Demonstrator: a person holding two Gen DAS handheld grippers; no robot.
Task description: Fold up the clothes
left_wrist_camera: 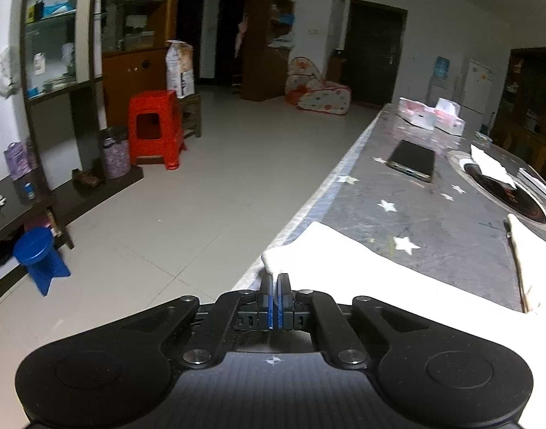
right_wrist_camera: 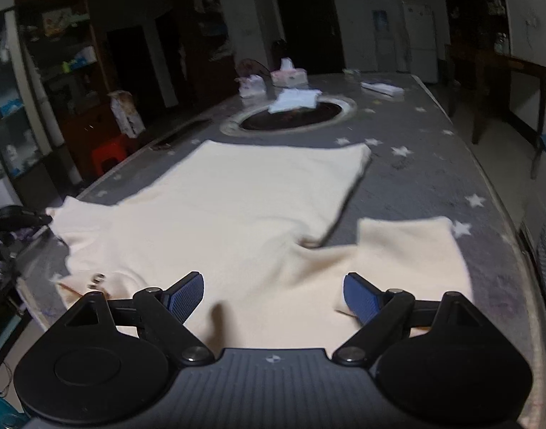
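A cream shirt (right_wrist_camera: 237, 196) lies spread on the grey star-patterned table (right_wrist_camera: 433, 150), body folded, one sleeve (right_wrist_camera: 405, 246) near the right edge. In the right wrist view my right gripper (right_wrist_camera: 273, 295) hovers open just over the shirt's near part, blue pads wide apart with nothing between them. In the left wrist view my left gripper (left_wrist_camera: 274, 280) is shut at the table's left edge, its tips pinching the raised end of the shirt's other sleeve (left_wrist_camera: 344, 261).
On the table (left_wrist_camera: 433, 207) lie a phone (left_wrist_camera: 412, 164), tissue boxes (left_wrist_camera: 430, 114) and a round dark inset (right_wrist_camera: 294, 118) with a folded white cloth (right_wrist_camera: 294, 100) on it. Left of the table are open floor, a red stool (left_wrist_camera: 155, 128) and a blue stool (left_wrist_camera: 37, 254).
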